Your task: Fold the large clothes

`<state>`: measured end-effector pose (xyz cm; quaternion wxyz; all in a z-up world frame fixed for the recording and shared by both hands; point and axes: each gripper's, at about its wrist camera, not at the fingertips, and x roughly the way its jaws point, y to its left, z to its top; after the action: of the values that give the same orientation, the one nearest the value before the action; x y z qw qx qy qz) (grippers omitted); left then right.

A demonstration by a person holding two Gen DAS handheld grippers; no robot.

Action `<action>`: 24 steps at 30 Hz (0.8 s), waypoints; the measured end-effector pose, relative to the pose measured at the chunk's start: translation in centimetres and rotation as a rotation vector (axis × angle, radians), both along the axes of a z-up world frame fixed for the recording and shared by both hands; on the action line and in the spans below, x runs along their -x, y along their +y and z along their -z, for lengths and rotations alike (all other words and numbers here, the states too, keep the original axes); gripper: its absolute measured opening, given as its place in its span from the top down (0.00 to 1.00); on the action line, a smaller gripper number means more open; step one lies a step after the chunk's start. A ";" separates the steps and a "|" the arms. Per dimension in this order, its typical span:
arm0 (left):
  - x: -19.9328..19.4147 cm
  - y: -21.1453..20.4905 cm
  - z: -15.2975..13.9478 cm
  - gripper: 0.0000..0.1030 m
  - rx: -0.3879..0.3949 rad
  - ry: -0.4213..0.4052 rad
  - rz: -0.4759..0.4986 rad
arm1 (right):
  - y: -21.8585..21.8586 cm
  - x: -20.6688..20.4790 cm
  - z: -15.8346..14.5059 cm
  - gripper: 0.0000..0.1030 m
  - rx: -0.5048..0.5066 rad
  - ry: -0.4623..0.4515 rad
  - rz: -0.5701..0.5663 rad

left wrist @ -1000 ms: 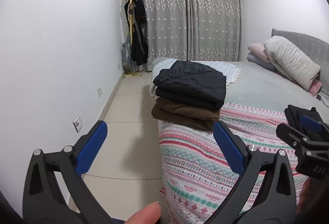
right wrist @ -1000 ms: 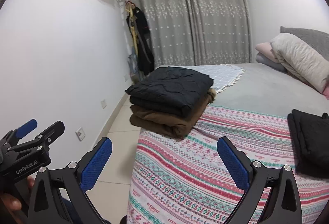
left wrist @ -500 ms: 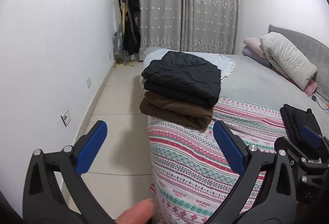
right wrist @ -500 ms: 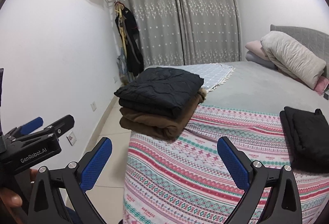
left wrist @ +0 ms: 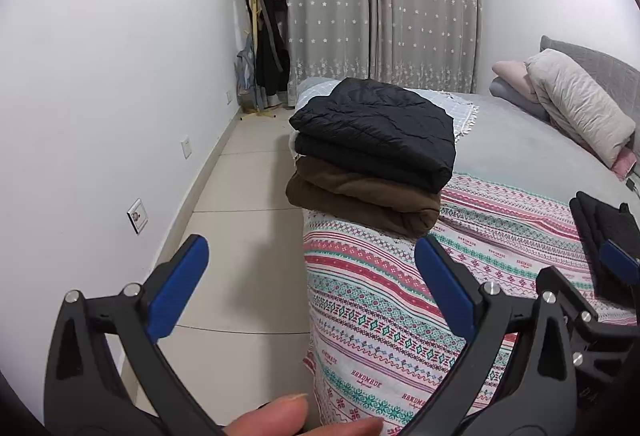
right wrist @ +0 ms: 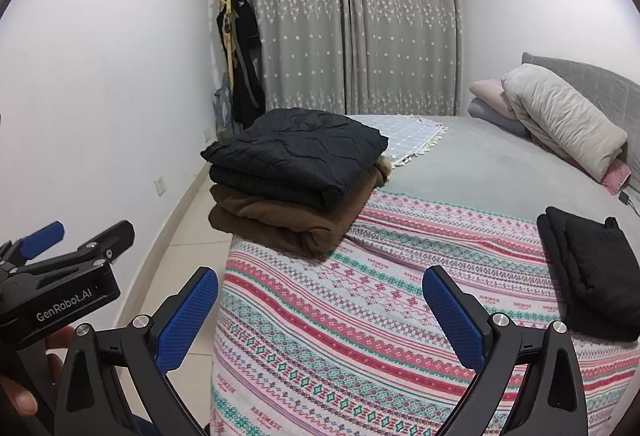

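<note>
Two stacked folded garments (right wrist: 296,172) on the blanket's (right wrist: 360,316) left corner, another garment (right wrist: 592,268) far right.

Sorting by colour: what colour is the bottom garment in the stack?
Brown bottom garment, clearest in the right wrist view.

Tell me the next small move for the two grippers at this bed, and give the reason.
Probably carry the right gripper toward the black garment lying alone on the striped blanket. Both it and the left gripper are open and empty, while the black and brown stack already looks folded.
</note>
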<state>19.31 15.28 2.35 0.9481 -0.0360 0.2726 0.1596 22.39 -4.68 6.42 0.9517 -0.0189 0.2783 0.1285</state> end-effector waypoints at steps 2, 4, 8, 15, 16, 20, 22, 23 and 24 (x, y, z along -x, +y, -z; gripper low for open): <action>-0.1 -0.2 0.2 0.01 0.010 0.002 0.017 | 0.1 -0.2 0.3 0.00 0.007 0.004 0.003; -0.1 -0.5 0.4 0.01 0.005 0.001 0.032 | 0.0 -0.4 0.5 0.00 0.010 0.005 0.013; -0.2 -0.8 0.6 0.01 -0.027 0.006 0.021 | -0.5 -0.6 0.7 0.00 0.006 0.003 0.041; -0.3 -1.1 0.9 0.01 -0.034 0.016 0.018 | -0.6 -1.0 1.0 0.00 -0.002 0.023 0.044; -0.4 -1.2 0.9 0.01 -0.036 0.018 0.021 | -0.5 -1.0 1.1 0.00 0.001 0.025 0.043; -0.6 -1.3 1.0 0.01 -0.038 0.027 0.026 | -0.5 -1.0 1.1 0.00 0.002 0.025 0.043; -0.7 -1.3 1.1 0.01 -0.039 0.027 0.026 | -0.5 -1.1 1.2 0.00 0.001 0.026 0.046; -0.7 -1.3 1.1 0.01 -0.037 0.026 0.026 | -0.5 -1.1 1.2 0.00 0.000 0.027 0.047; -0.7 -1.3 1.1 0.01 -0.034 0.024 0.025 | -0.5 -1.2 1.2 0.00 -0.002 0.028 0.049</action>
<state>19.97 13.96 1.28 0.9471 -0.0147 0.2818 0.1529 23.56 -5.20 5.18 0.9506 -0.0093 0.2917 0.1057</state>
